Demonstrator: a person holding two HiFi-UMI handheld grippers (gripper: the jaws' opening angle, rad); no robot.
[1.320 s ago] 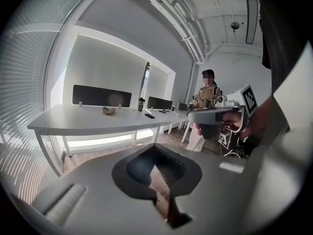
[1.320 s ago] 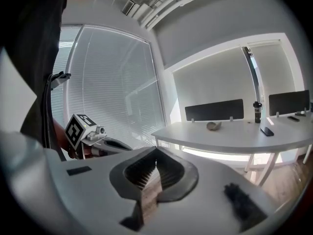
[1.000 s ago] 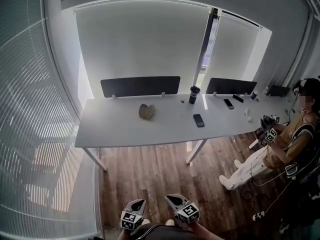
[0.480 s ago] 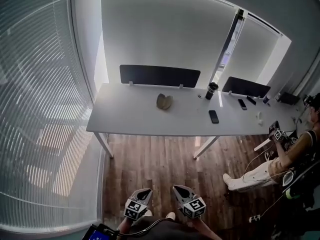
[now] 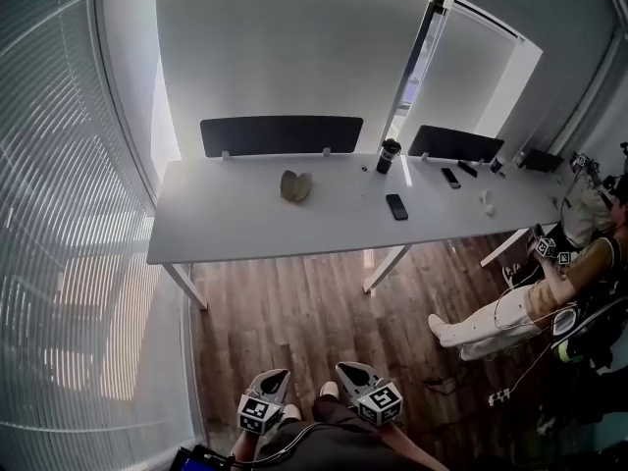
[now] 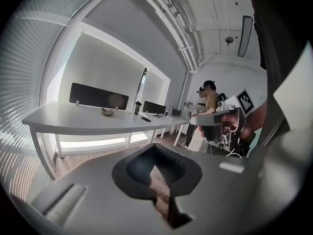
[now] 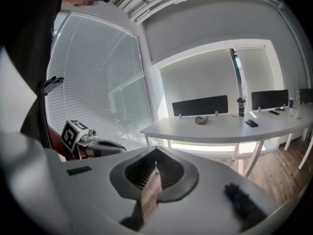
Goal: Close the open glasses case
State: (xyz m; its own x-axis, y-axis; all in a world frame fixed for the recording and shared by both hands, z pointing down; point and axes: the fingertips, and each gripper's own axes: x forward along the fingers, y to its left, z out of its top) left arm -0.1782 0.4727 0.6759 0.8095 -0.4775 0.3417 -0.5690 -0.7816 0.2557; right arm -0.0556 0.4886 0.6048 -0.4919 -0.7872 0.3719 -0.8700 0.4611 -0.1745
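The open glasses case (image 5: 295, 185) is a small tan shell lying on the long white table (image 5: 226, 238), far across the room from me. It shows small and distant in the left gripper view as the case (image 6: 108, 111) and in the right gripper view as the case (image 7: 200, 119). My left gripper (image 5: 278, 374) and right gripper (image 5: 346, 369) hang low near my body over the wooden floor, side by side. The left gripper (image 6: 154, 147) and the right gripper (image 7: 156, 153) are both shut with nothing between the jaws.
On the table lie a dark phone (image 5: 395, 206) and a dark tumbler (image 5: 389, 156), with two black divider panels (image 5: 281, 135) along its back edge. A seated person (image 5: 549, 292) holding grippers is at the right. Window blinds (image 5: 59, 214) run along the left.
The head view has swung, so the table and case now sit further left in the picture. Both grippers stay low by my body, still shut.
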